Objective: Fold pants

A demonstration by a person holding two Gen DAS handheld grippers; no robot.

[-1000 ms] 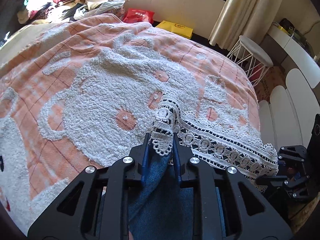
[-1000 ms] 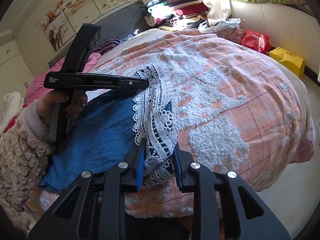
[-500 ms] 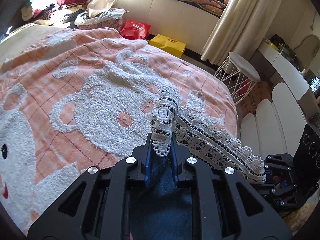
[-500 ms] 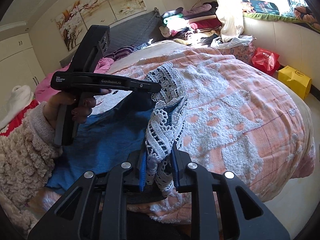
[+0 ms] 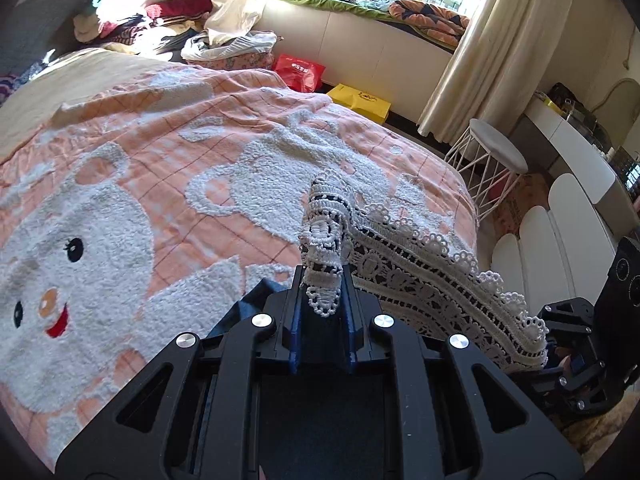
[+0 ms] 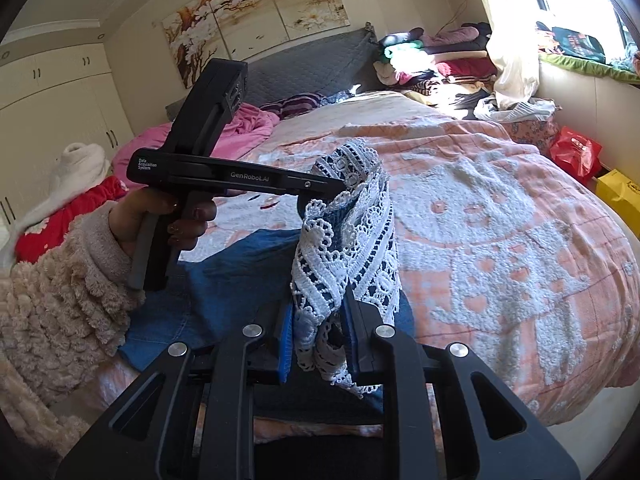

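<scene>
You are pinching the white lace hem (image 5: 324, 288) of the blue denim pants (image 6: 224, 276) between the closed fingers of your left gripper (image 5: 322, 300). Your right gripper (image 6: 316, 332) is also clamping a bunch of that lace trim, its blue pads (image 6: 285, 344) pressing on the fabric. The lace band is stretching between the two grippers, lifted above the pink bedspread (image 5: 160, 184) with its white fluffy bear pattern, while the rest of the pants is lying on the bed near you. In the right wrist view your left hand (image 6: 160, 220) is gripping the tool's handle; its side is reading "GenRobot.AI" and "Data Acquisition System". The red bag (image 5: 298, 72) and yellow bag (image 5: 360, 101) beside the bed are carrying print too small to read.
</scene>
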